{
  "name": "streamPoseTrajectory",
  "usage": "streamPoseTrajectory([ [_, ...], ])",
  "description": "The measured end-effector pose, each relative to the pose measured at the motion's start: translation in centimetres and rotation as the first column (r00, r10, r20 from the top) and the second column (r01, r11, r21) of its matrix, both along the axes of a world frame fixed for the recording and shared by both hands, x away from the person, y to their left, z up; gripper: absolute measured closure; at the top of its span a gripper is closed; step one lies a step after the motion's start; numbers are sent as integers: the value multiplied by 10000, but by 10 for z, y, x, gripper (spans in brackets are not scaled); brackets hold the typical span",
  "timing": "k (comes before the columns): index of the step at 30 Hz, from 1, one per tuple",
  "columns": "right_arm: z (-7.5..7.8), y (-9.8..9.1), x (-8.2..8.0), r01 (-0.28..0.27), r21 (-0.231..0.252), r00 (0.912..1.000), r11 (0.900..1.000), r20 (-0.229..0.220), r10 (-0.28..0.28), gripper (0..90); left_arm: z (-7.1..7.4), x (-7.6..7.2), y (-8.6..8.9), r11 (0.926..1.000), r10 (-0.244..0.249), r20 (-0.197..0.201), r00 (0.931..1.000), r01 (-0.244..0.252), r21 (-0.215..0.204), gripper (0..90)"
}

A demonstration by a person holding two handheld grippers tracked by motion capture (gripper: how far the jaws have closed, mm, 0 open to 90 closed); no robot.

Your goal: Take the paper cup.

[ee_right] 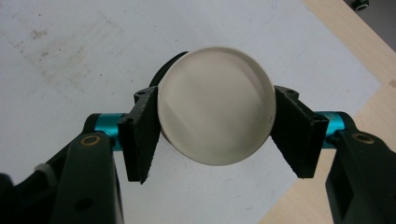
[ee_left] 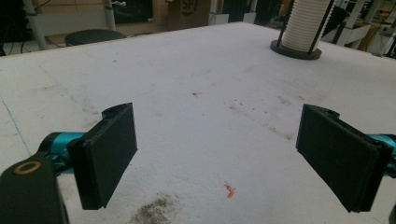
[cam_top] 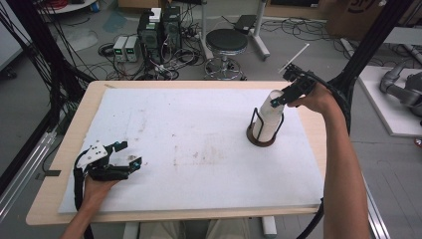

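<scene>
A wooden table (cam_top: 59, 149) carries a white mat (cam_top: 189, 144) that covers most of its top; the near edge is partly hidden by the person's forearms. Toward the far right of the mat stands a dark round holder (cam_top: 261, 138) with thin upright wires, and in it a tall stack of white cups (cam_top: 267, 119). In the left gripper view the stack (ee_left: 306, 25) is cut off at the top, so its height cannot be read there.

The right gripper (cam_top: 279, 98) comes down on the stack from above. In the right gripper view its jaws press on either side of the top cup (ee_right: 215, 105), whose round bottom faces the camera and hides the stack and most of the holder below.

The left gripper (cam_top: 127, 155) rests low over the mat's near left corner, well apart from the stack, jaws spread wide with nothing between them. Small stains on the mat (ee_left: 154, 212) are too blurred to identify.
</scene>
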State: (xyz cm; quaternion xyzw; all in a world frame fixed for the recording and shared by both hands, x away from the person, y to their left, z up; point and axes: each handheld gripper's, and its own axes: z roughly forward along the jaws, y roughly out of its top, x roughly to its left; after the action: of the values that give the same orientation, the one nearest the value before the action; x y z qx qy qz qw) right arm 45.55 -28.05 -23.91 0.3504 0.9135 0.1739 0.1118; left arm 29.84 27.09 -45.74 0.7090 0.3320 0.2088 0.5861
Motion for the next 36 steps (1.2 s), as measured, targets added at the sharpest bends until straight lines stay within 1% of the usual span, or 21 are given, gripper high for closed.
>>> streamPoseTrajectory([
  [2, 3, -1, 0, -12, 117, 9999, 9999, 138, 10, 373, 0, 0, 0, 10000, -2, -6, 10000, 2, 7, 124],
  [3, 6, -1, -1, 67, 216, 9998, 9997, 197, -71, 374, 0, 0, 0, 10000, 4, -9, 10000, -4, -7, 124],
  [6, 10, -1, -1, 3, 168, 9998, 9999, 223, -7, 374, 0, 0, 0, 10000, 18, -2, 10000, -18, -14, 124],
  [7, 14, -1, -2, 7, 156, 9996, 9999, 284, -12, 375, 0, 0, 0, 10000, 6, 3, 10000, -6, -1, 124],
  [8, 14, -1, -2, 7, 156, 9996, 9999, 284, -12, 375, 0, 0, 0, 10000, 6, 3, 10000, -6, -1, 123],
  [11, 21, 0, -4, -22, 150, 9993, 9999, 378, 17, 377, 0, 0, 0, 10000, -3, 7, 10000, 3, 22, 124],
  [17, 31, -1, -8, -12, 106, 9986, 9999, 533, 6, 376, 0, 0, 0, 10000, 0, 6, 10000, 0, 25, 124],
  [19, 37, -2, -10, -5, 207, 9978, 9998, 662, -9, 376, 0, 0, 0, 10000, 1, 10, 10000, -1, 29, 124],
  [22, 40, -3, -11, 4, 212, 9972, 9998, 744, -20, 377, 0, 0, 0, 10000, 0, 12, 10000, 0, 27, 123],
  [23, 46, -4, -13, 23, 222, 9964, 9998, 844, -41, 377, 0, 0, 0, 10000, 0, 6, 10000, 0, 26, 124],
  [24, 46, -4, -13, 23, 222, 9964, 9998, 844, -41, 377, 0, 0, 0, 10000, 0, 6, 10000, 0, 26, 124],
  [25, 50, -5, -14, 6, 294, 9956, 9996, 935, -33, 377, 0, 0, 0, 10000, -5, 7, 10000, 5, 34, 124],
  [27, 55, -5, -16, 58, 289, 9945, 9996, 1045, -88, 377, 0, 0, 0, 10000, -13, 14, 10000, 13, 32, 124],
  [28, 55, -5, -16, 58, 289, 9945, 9996, 1045, -88, 377, 0, 0, 0, 10000, -13, 14, 10000, 13, 32, 124],
  [29, 60, -6, -17, 49, 298, 9936, 9995, 1127, -82, 377, 0, 0, -1, 10000, -19, 23, 10000, 19, 10, 124],
  [30, 60, -6, -17, 49, 298, 9936, 9995, 1127, -82, 377, 0, 0, -1, 10000, -3, 11, 10000, 3, 4, 124],
  [32, 66, -5, -20, -42, 305, 9924, 9995, 1234, 4, 377, 0, 0, 0, 10000, -16, 11, 10000, 16, 29, 124],
  [34, 69, -4, -21, -40, 283, 9920, 9996, 1264, 4, 377, 0, 0, 0, 10000, -20, 6, 10000, 20, 25, 123],
  [35, 73, -3, -22, -65, 195, 9908, 9998, 1353, 38, 377, 0, 0, 0, 10000, -25, 1, 10000, 25, 27, 124],
  [36, 73, -3, -22, -65, 195, 9908, 9998, 1353, 38, 377, 0, 0, 0, 10000, -32, 0, 10000, 32, 28, 124],
])
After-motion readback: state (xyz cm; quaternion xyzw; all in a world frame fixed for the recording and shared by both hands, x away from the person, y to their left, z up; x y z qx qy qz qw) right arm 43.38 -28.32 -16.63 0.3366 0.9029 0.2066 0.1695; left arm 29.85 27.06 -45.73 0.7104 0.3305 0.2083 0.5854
